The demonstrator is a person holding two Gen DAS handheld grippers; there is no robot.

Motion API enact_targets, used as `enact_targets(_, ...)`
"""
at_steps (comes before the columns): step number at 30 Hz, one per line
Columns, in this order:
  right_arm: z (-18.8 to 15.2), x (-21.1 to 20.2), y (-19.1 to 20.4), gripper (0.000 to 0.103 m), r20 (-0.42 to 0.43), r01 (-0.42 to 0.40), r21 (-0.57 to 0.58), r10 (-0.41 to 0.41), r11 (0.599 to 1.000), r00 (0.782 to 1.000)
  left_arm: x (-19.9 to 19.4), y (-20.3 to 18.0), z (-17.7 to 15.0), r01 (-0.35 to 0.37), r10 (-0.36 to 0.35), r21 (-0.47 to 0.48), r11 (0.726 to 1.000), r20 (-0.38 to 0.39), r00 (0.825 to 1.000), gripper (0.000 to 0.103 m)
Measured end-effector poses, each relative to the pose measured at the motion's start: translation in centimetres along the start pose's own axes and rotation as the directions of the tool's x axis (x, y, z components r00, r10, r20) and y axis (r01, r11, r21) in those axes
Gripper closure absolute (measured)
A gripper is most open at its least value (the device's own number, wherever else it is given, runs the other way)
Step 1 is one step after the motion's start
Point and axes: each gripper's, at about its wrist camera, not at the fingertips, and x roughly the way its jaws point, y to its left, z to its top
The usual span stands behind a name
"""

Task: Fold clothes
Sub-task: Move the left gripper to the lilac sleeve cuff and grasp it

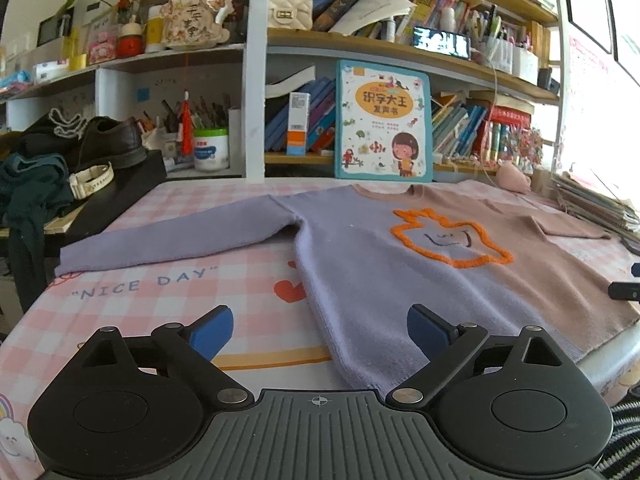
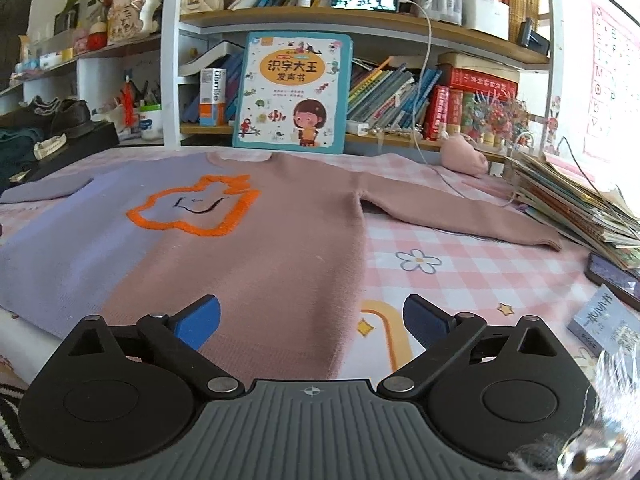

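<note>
A small sweater (image 1: 360, 264) (image 2: 224, 256) lies flat, face up, on the pink checked tablecloth (image 1: 180, 280) (image 2: 460, 280). Its left half is lilac, its right half dusty pink, with an orange outlined figure (image 1: 448, 236) (image 2: 192, 210) on the chest. Both sleeves are spread out: the lilac sleeve (image 1: 172, 240) and the pink sleeve (image 2: 460, 216). My left gripper (image 1: 320, 332) is open just above the lilac hem's lower left corner. My right gripper (image 2: 312, 326) is open over the pink hem's lower right corner. Neither holds anything.
Bookshelves and a standing picture book (image 1: 384, 124) (image 2: 294, 92) close off the back edge. A black box with a shoe (image 1: 112, 140), a watch and dark clothes sits at the left. A stack of books (image 2: 580, 208), a phone (image 2: 616, 276) and a small box (image 2: 612, 324) crowd the right.
</note>
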Motion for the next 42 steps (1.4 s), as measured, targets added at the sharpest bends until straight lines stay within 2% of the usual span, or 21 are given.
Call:
enact_targets(5,0.8,1.1,1.1,0.004,0.023,-0.036,-0.009,0.036,0.999,0.999,0.1,0.9,0.0,-0.030,0.030,-0.034,0.999,0.026,0.999,0.007)
enact_targets(11,3.3,2.8,3.6,0.003,0.074,-0.130,-0.040,0.132,0.991,0.988,-0.1,2.6,0.1,-0.094,0.098,-0.082,0.992,0.044,0.994,0.003)
enact_targets(15,4.9,3.9,5.7,0.001,0.115,-0.197,-0.095,0.208,0.976,0.971,0.0,3.7,0.1,-0.141,0.146,-0.112,0.984,0.038,0.989,0.002)
enact_targets(20,6.6,5.8,8.4,0.001,0.127,-0.267,-0.185,0.292,0.946,0.948,0.1,4.8,0.5,-0.169,0.176,-0.120,0.978,0.045,0.983,0.002)
enact_targets(27,8.9,8.8,10.8,0.001,0.141,-0.366,-0.248,0.407,0.897,0.902,1.3,6.1,1.3,-0.236,0.240,-0.106,0.966,0.024,0.971,0.002)
enact_targets(31,9.3,10.6,11.6,0.001,0.130,-0.380,-0.250,0.420,0.891,0.898,2.3,7.7,2.0,-0.241,0.245,-0.131,0.962,0.010,0.970,0.002)
enact_targets(35,8.9,11.7,12.4,0.001,0.103,-0.387,-0.255,0.423,0.886,0.900,3.5,9.8,2.5,-0.277,0.281,-0.160,0.947,0.000,0.960,0.002)
enact_targets(38,8.6,11.9,12.8,0.001,0.092,-0.384,-0.260,0.418,0.886,0.904,4.1,12.0,2.7,-0.306,0.310,-0.225,0.925,-0.016,0.951,0.003)
enact_targets(42,8.4,11.7,13.0,0.001,0.095,-0.367,-0.275,0.405,0.889,0.909,4.4,14.5,2.9,-0.338,0.351,-0.329,0.882,-0.022,0.936,0.004)
